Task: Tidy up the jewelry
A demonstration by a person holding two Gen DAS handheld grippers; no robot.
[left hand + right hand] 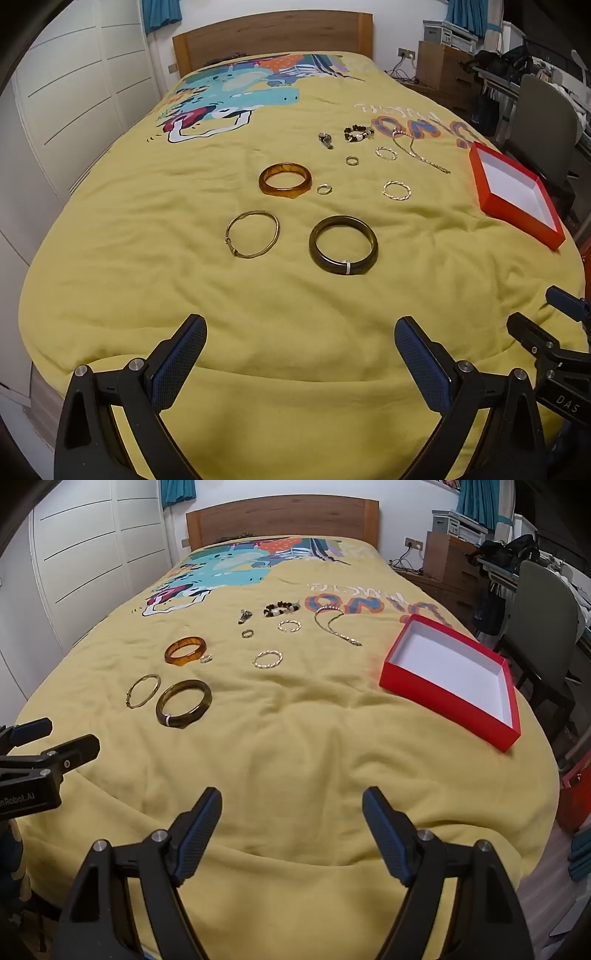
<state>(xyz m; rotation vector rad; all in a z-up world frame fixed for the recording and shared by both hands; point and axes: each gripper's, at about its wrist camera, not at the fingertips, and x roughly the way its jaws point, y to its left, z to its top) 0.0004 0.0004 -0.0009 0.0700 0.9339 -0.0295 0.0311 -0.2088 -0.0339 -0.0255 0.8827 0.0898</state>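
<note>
well ahead of both claws – left claw (300,328) apart, right claw (291,801) apart – dark bangle (343,244)

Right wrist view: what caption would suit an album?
Open right gripper above a yellow bedspread strewn with jewelry, empty red box nearby.

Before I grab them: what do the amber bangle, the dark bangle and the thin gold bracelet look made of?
Amber bangle: translucent, glossy, likely resin or plastic. Dark bangle: thick, opaque, polished brown-black, maybe horn, wood or stone; a pale band wraps it. Thin gold bracelet: slender metal, dull gold sheen, with a clasp.
</note>
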